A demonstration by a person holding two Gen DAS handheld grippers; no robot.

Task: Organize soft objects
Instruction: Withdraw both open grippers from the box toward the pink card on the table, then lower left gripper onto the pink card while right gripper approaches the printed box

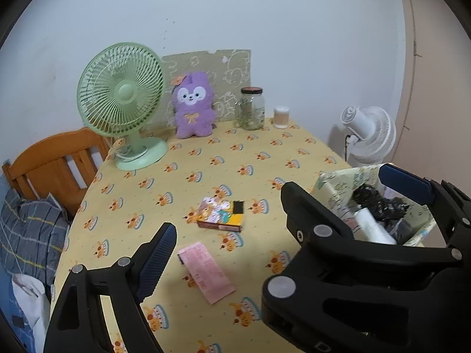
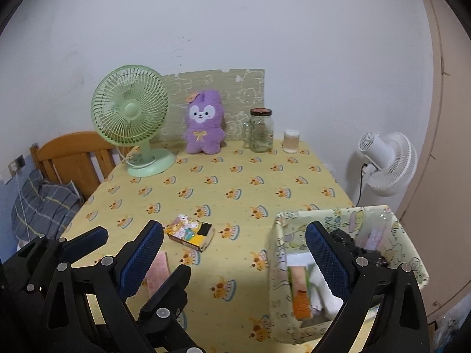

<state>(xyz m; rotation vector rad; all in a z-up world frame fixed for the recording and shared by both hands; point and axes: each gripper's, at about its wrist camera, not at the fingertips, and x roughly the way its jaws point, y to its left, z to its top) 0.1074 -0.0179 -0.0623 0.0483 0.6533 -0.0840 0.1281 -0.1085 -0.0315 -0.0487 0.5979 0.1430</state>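
Note:
A purple plush toy point(image 1: 192, 106) stands upright at the table's far edge, also in the right wrist view point(image 2: 204, 123). A soft fabric bin point(image 2: 347, 267) at the near right holds black cloth point(image 2: 362, 247), a white roll and packets; it also shows in the left wrist view point(image 1: 374, 206). My left gripper point(image 1: 282, 217) is open and empty above the near table. My right gripper point(image 2: 235, 259) is open and empty, its right finger over the bin. A pink packet point(image 1: 206, 272) and a small cartoon box point(image 1: 222, 213) lie on the tablecloth.
A green desk fan point(image 1: 122, 100) stands at the far left, a glass jar point(image 1: 251, 107) and a small white cup point(image 1: 281, 117) at the far right. A white floor fan point(image 1: 368, 133) stands beyond the table's right edge. A wooden chair point(image 1: 56, 161) and bedding are left.

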